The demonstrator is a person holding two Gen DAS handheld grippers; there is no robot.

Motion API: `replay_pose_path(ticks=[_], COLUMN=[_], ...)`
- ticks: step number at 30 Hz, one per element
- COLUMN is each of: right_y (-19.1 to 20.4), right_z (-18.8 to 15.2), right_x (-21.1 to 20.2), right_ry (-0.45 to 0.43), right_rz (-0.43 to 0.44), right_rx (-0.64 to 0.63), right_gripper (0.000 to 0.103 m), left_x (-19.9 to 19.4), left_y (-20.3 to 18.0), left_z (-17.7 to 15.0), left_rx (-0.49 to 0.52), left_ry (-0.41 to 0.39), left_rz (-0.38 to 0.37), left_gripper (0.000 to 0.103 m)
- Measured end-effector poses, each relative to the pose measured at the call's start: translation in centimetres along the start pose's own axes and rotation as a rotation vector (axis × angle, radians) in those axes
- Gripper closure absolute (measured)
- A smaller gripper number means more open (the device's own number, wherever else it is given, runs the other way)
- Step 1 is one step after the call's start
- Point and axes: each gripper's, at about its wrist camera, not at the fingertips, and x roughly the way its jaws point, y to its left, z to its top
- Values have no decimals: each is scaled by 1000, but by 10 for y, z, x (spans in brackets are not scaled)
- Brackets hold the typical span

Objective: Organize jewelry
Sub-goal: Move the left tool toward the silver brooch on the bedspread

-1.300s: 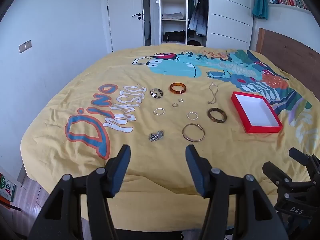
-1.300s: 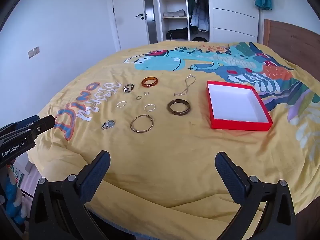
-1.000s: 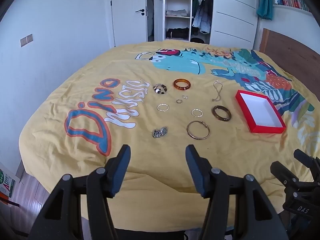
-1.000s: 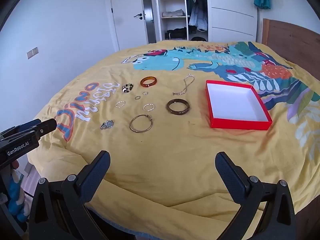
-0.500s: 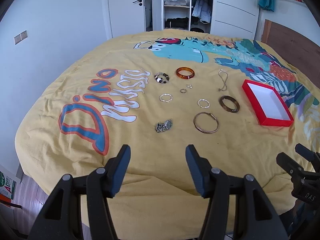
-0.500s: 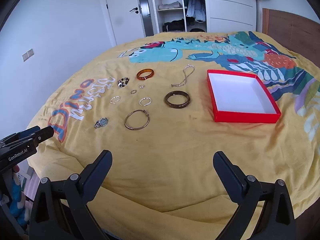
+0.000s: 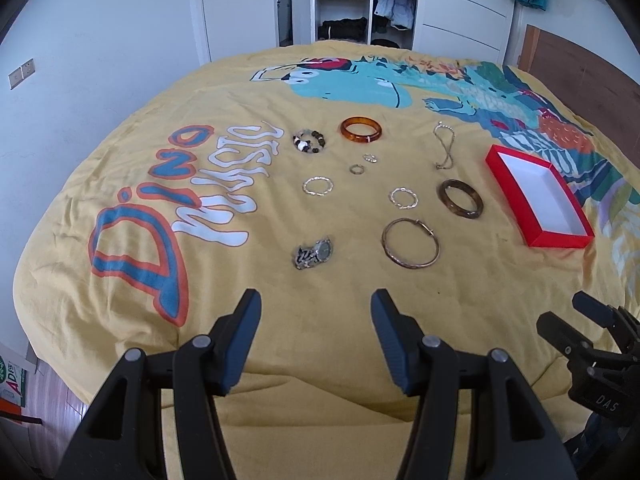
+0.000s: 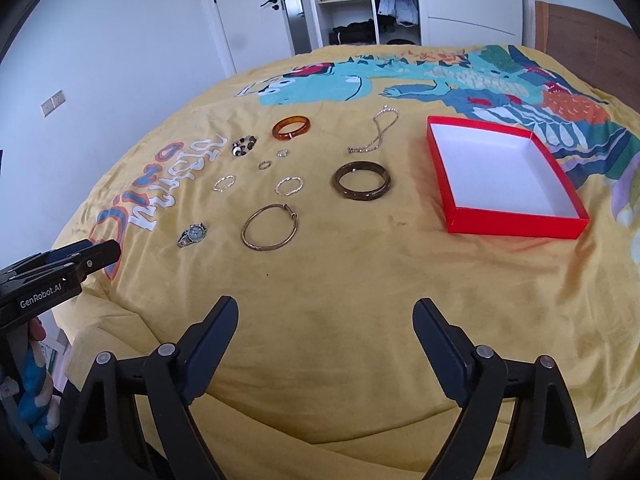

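Hovering over your yellow printed bedspread [image 8: 360, 280], your left gripper [image 7: 316, 320] stands released and empty while your right gripper [image 8: 325, 320], jaws closing, grasps nothing.

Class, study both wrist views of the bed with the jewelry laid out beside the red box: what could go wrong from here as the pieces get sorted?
1. The two tiny rings lie flat on the soft, wrinkled bedspread; wide fingers may pinch fabric or push them into a fold.
2. The thin chain lies loose and curved, so a grip on one part may let the rest trail or snag.
3. The red box is light and shallow; a nudge from the right gripper, whose jaws are closing with nothing between them, could shift it.
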Motion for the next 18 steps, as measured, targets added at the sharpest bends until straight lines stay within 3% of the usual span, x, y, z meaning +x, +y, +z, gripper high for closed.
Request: replay_pose_path(ticks=[10,18], right_y=[1,11], right_z=[17,37], right_x=[32,70], right_ry=[39,80], right_rz=[44,114], right_rx=[-9,-40], right_gripper=[25,36], left_x=[29,65], left_y=[13,13], left_z=[13,24], left_rx=[-27,-13], left_ry=[1,82], left_rz=[11,-28], left_gripper=[48,48])
